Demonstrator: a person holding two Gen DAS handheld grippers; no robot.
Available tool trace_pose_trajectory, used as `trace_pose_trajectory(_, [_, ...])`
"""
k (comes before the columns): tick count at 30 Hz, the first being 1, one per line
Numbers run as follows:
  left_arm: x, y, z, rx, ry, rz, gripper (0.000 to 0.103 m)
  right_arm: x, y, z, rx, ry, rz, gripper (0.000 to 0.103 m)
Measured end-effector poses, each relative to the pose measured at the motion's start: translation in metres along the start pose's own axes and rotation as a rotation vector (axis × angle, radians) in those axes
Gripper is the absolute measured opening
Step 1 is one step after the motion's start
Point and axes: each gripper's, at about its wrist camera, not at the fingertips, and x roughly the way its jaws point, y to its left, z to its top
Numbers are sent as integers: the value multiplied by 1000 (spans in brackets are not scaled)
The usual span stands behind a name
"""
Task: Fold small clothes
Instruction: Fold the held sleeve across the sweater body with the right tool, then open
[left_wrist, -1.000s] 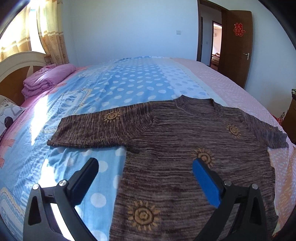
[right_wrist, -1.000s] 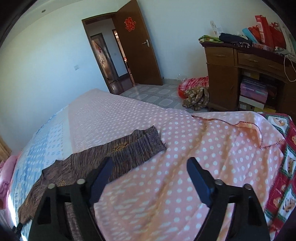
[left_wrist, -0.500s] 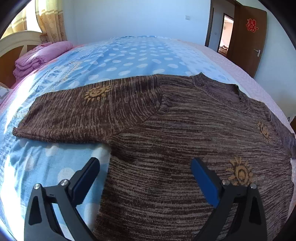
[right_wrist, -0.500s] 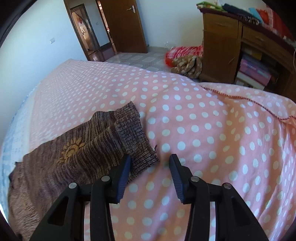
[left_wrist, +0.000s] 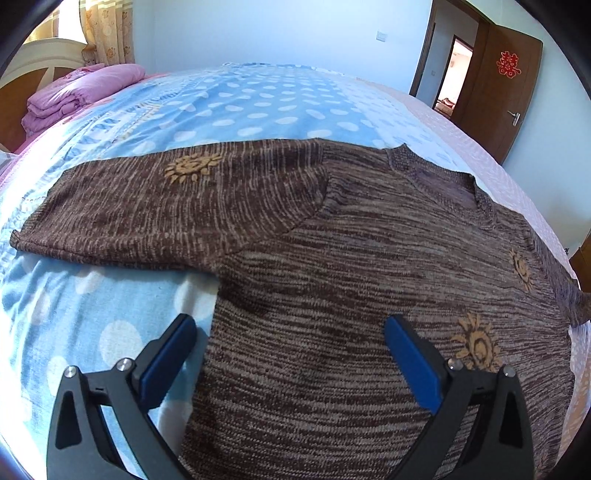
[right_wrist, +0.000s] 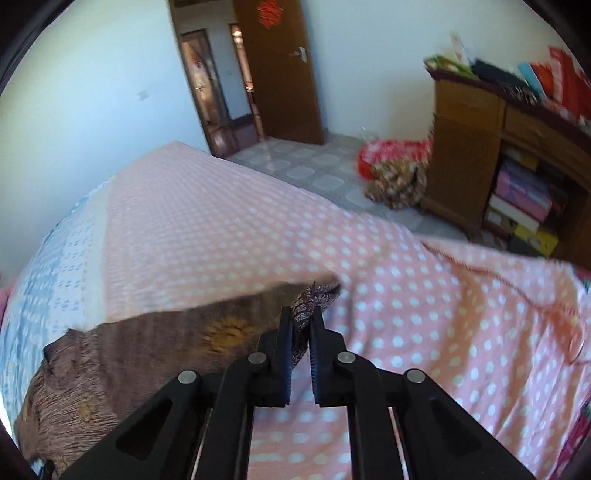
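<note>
While one brown knit sweater (left_wrist: 332, 266) lies spread flat on the bed (left_wrist: 258, 103), neck toward the far side, three orange sun motifs show on it in the left wrist view. One left gripper (left_wrist: 290, 341) hovers over its near body, jaws spread wide, nothing between them. One right gripper (right_wrist: 300, 325) pinches the sleeve cuff (right_wrist: 314, 299). Far left, one folded purple blanket (left_wrist: 77, 94) rests. One wooden door (left_wrist: 506, 77) stands far right.
</note>
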Motion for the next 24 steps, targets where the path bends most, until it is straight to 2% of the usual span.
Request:
trace_pose_trajectory(3, [3,2,2,-3,-3,-6,103,-22,45,12,-70,-20,67,7])
trace_pose_trajectory(8, [7,8,6,-10,-10,-19,103,-53,156,6,-242,-28,241,7])
trace_pose_trajectory(11, [6,8,5,-15,-14,-27,103,-58,231,-20,-340,9,358,7])
trace_pose_trajectory(16, [3,10,3,-24,-22,-43,103,-41,322,-94,-435,85,460,7])
trace_pose_trajectory(21, [1,11,2,-35,-31,-62,103,-5,358,-170,-497,158,499,8])
trace_pose_trajectory(24, [1,11,3,-39,-35,-70,103,4,358,-187,-527,213,539,22])
